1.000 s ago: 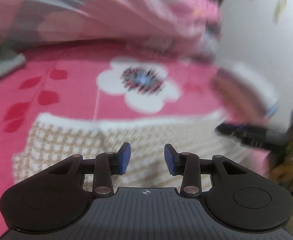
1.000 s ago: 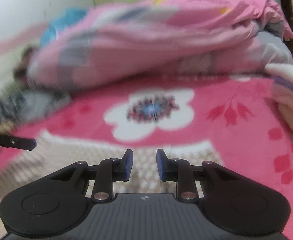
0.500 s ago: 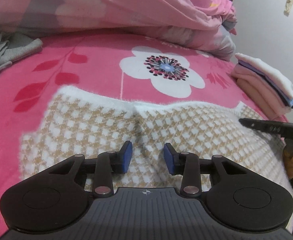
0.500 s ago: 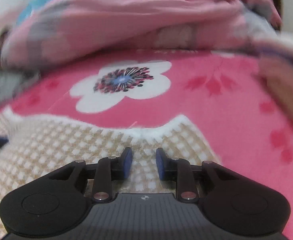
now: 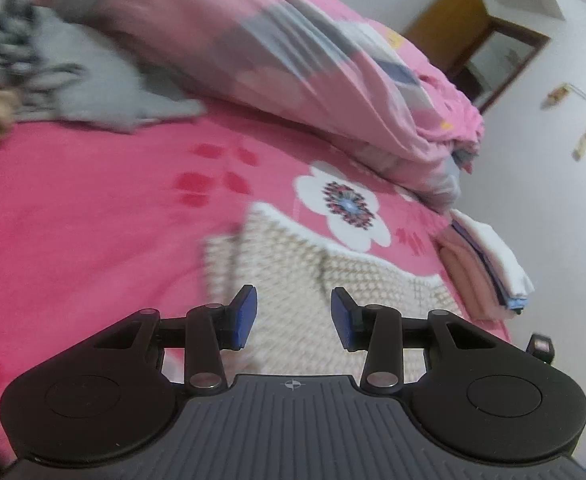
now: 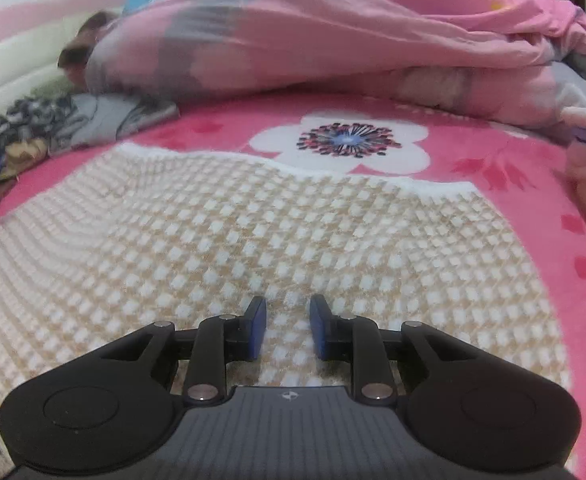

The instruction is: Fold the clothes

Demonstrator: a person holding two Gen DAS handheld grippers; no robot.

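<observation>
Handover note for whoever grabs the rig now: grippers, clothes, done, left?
Left gripper: empty, fingers opening, over the near left part of the checked knit.
Right gripper: open, empty, low over the knit's middle.
Knit lies on the pink bed cover, apparently folded.
Done: folded stack at the right.
Left: finish the knit, then the unfolded pile at the left.

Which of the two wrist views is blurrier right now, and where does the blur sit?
Left wrist: heavier motion smear over the checked garment, the grey clothes and the quilt; the left gripper stays sharp. Right wrist: garment fairly crisp, blur mainly on the quilt; fisheye bending in both.
</observation>
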